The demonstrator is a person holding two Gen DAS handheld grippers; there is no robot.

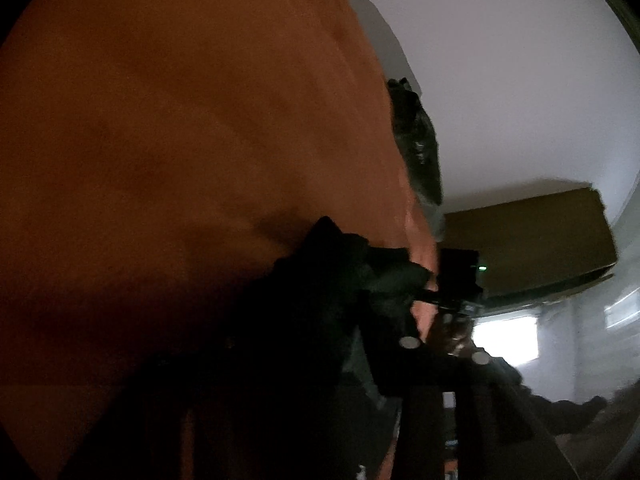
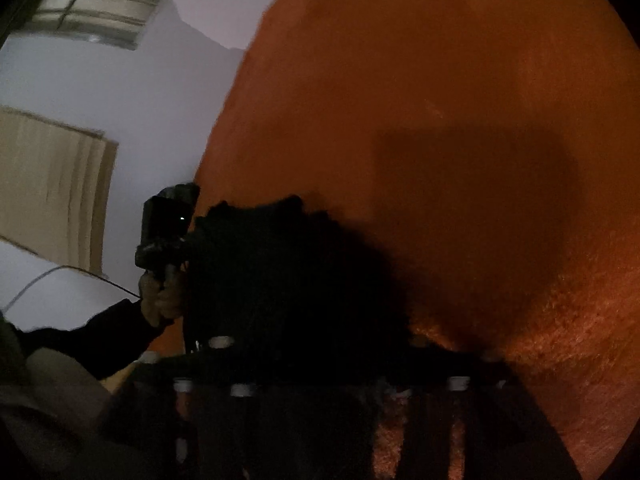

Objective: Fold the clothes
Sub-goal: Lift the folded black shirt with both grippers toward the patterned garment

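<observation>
Both views are dark and blurred. An orange cloth [image 1: 180,120] hangs raised and spread, filling most of each view. In the left wrist view the left claw [image 1: 360,280] sits against the cloth's lower edge – its dark fingers merge with shadow, so I cannot tell how wide they stand or whether they grip. The right claw [image 2: 288,248] is likewise a black mass on the cloth – its grip cannot be told. A hand [image 2: 160,296] holds the other tool at the cloth's left edge
</observation>
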